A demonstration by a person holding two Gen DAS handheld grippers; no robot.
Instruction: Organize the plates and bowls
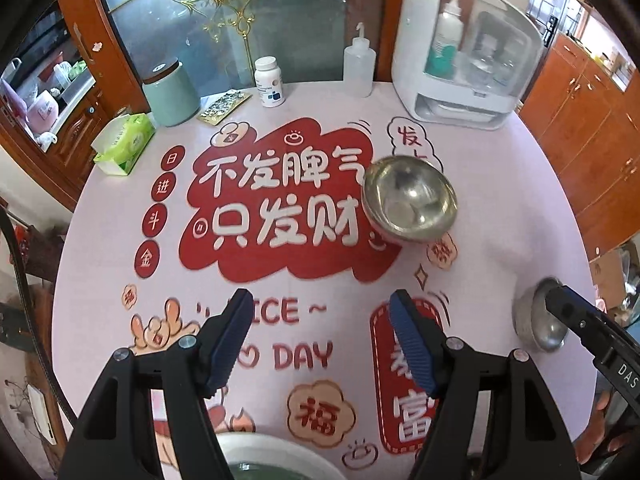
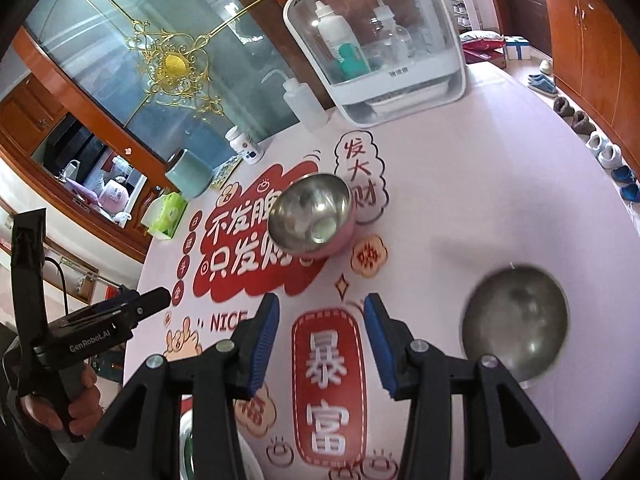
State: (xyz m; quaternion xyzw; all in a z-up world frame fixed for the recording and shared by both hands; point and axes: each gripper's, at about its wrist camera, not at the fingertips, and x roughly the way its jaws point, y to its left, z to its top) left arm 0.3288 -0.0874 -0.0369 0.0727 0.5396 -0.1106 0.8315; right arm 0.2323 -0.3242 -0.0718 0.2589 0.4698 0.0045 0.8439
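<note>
Both grippers hover with fingers spread and empty, the left gripper (image 1: 318,344) wider than the right gripper (image 2: 320,344), above open tablecloth (image 1: 500,200). A pink-sided steel bowl (image 1: 410,200) stands mid-table; a second steel bowl (image 2: 516,328) sits nearer the right edge, blurred. A white dish (image 1: 280,456) is cut off below.

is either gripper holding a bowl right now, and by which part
Nothing is held. The left gripper and right gripper are both open over the pink printed tablecloth, jaws empty.
</note>
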